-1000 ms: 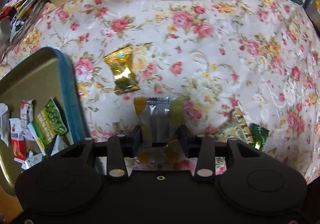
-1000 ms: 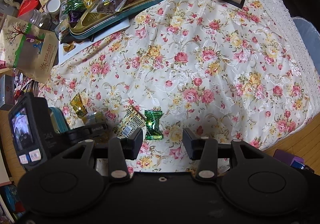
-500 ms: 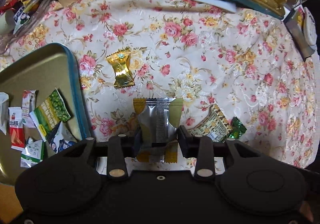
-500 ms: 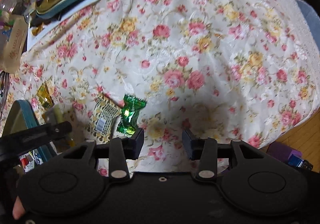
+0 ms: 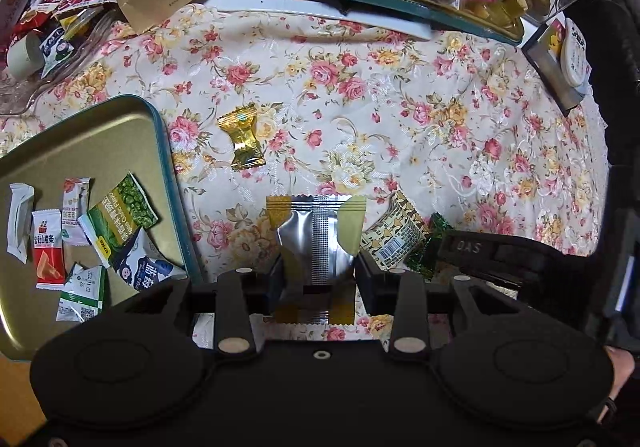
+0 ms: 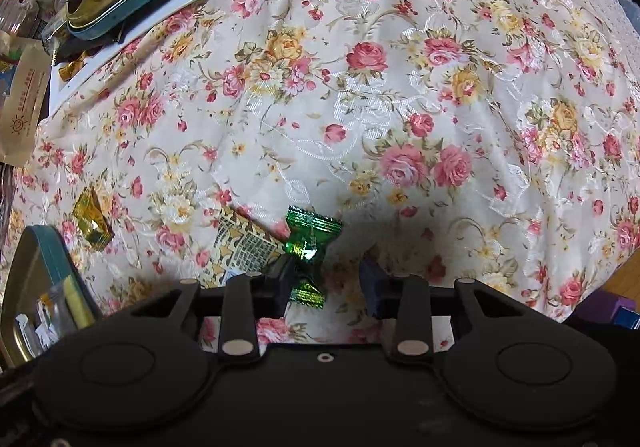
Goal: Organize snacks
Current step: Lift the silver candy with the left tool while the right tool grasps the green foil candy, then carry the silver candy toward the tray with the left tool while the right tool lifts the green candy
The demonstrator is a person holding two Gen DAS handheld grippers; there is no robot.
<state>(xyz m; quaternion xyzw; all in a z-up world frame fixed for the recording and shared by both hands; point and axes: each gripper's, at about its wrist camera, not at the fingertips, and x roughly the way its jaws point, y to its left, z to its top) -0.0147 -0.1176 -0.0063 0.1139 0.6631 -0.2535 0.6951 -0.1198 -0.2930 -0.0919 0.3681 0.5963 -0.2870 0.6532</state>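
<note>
Left tool [image 5: 319, 273] clamped on silver-gold packet [image 5: 316, 243]; right tool [image 6: 326, 287] apart, green candy [image 6: 310, 243] at left finger.

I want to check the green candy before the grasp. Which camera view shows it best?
The right wrist view: the green candy lies whole and sharp on the cloth, beside one finger of the open right gripper. The left wrist view shows only parts of it, half hidden behind a patterned packet.

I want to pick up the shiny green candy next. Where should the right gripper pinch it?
Pinch the green candy at its narrow twisted waist, coming straight down from above. It lies flat on the tablecloth, with fanned ends too thin to hold. The right gripper, jaws open, already sits over its near end; shift slightly left to centre it.
</note>
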